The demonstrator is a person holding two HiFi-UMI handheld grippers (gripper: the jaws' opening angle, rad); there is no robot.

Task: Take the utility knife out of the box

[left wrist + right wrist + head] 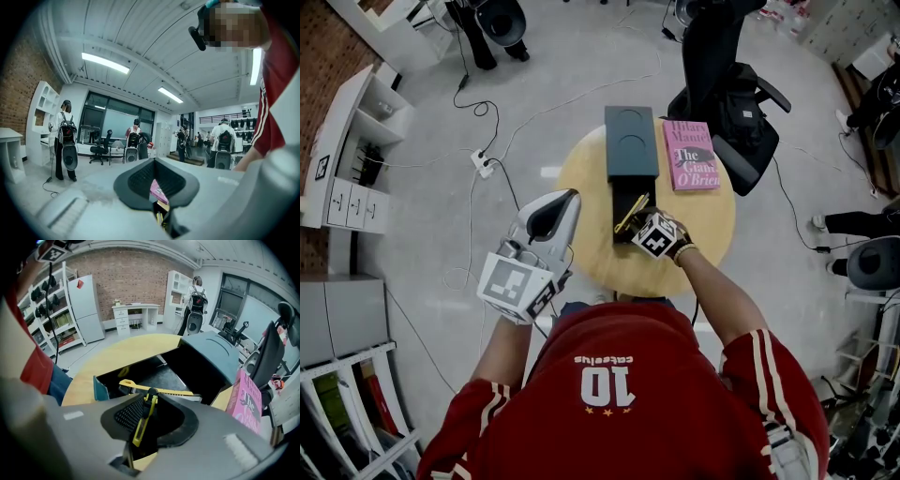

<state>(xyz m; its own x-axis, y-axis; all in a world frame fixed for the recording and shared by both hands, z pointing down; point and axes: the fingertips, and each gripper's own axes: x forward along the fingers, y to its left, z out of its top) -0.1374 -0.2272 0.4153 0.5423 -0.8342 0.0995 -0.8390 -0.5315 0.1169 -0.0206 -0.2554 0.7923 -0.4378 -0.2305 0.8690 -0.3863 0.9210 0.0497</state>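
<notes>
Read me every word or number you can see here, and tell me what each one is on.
"Hilary Mantel": top of the pink book cover.
"The Giant, O'Brien": same cover, lower down.
"10": on the red shirt; the small word beside it is too blurred to read.

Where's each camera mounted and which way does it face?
Head view: on the head, facing steeply down at table, box, book; shows red shirt, left gripper, right gripper.
Left gripper view: rides the left gripper, faces about level toward the windows; shut jaws, red shirt at right.
Right gripper view: rides the right gripper, faces down into the box; knife between jaws, red shirt at left.
Shared: head and right gripper views show table, box, book.
</notes>
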